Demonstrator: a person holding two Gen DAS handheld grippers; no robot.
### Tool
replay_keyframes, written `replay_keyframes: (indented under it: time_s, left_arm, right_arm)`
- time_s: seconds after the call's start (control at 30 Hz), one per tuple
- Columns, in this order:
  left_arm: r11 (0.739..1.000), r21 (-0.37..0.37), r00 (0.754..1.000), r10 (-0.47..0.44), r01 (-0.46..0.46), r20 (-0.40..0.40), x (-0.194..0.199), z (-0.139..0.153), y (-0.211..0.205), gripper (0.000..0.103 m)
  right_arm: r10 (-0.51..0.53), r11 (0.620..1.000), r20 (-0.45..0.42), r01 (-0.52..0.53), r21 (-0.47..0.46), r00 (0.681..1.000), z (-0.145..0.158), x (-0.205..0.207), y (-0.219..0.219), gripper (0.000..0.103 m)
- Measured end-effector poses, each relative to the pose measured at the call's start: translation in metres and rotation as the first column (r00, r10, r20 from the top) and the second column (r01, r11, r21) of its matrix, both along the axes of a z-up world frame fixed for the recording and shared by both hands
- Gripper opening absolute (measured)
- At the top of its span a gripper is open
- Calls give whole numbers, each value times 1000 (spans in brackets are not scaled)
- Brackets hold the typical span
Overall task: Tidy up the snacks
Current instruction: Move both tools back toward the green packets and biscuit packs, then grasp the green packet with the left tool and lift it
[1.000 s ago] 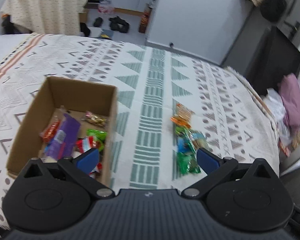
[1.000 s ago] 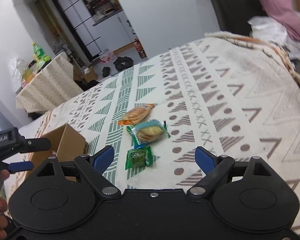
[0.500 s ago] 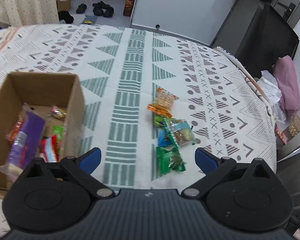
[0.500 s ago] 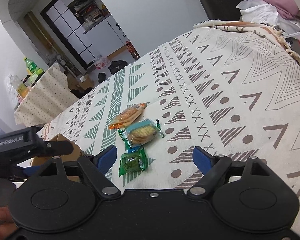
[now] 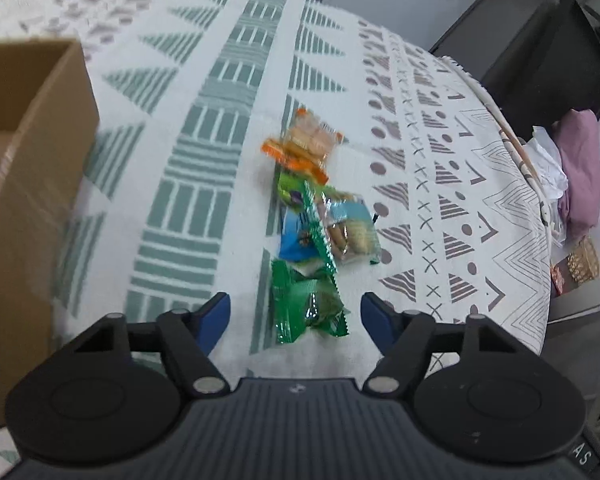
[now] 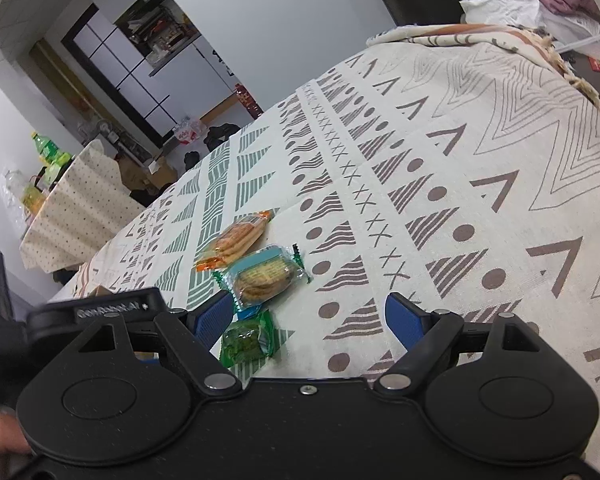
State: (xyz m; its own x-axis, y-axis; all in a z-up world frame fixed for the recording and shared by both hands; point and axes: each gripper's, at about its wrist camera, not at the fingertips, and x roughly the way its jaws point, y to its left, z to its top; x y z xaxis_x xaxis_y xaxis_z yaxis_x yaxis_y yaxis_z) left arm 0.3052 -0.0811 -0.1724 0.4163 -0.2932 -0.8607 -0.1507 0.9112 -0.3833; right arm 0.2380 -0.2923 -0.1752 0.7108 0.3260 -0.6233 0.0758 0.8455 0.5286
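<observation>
Several snack packets lie in a row on the patterned cloth: a green packet (image 5: 306,306) nearest me, a clear-and-blue biscuit packet (image 5: 350,228) behind it, and an orange cracker packet (image 5: 306,146) farthest. My left gripper (image 5: 296,314) is open and empty, its blue fingers either side of the green packet, just short of it. The cardboard box (image 5: 32,184) stands at the left. My right gripper (image 6: 310,318) is open and empty; the green packet (image 6: 248,340) sits near its left finger, with the biscuit packet (image 6: 262,278) and the orange packet (image 6: 236,240) beyond.
The cloth-covered surface (image 5: 204,152) drops off at its right edge, where pink and white bags (image 5: 576,176) lie below. The left gripper's body (image 6: 96,310) shows at the left of the right wrist view. A second covered table (image 6: 80,208) with bottles stands far back.
My left gripper has swung right from over the box and come down close to the row of packets, framing the green one. My right gripper has moved slightly closer to the packets.
</observation>
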Motion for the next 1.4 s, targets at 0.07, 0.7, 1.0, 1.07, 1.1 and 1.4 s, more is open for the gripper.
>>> replay_keyframes:
  time_s: [0.07, 0.7, 1.0, 1.07, 1.1, 1.4]
  left_arm:
    - [1000, -7, 1000, -6, 6, 4, 2, -5, -3, 70]
    - [999, 33, 1000, 13, -13, 3, 16, -20, -6, 35]
    - [995, 56, 997, 78, -79, 26, 13, -9, 18, 35]
    - [994, 56, 995, 97, -98, 23, 13, -8, 25, 35]
    - [993, 57, 994, 106, -107, 22, 13, -8, 28, 35]
    - [982, 85, 986, 165, -167, 21, 19, -11, 47, 35]
  right_arm:
    - [-1, 1000, -13, 1, 5, 1000, -4, 4, -1, 81]
    - [58, 998, -31, -59, -20, 998, -28, 39, 11, 79]
    - [104, 993, 27, -103, -56, 994, -25, 55, 27, 80]
    - [124, 991, 35, -122, -61, 992, -25, 60, 33, 83]
    - [131, 989, 36, -128, -68, 991, -26, 61, 36, 83]
    - [189, 975, 41, -183, -126, 981, -34, 77, 60, 94]
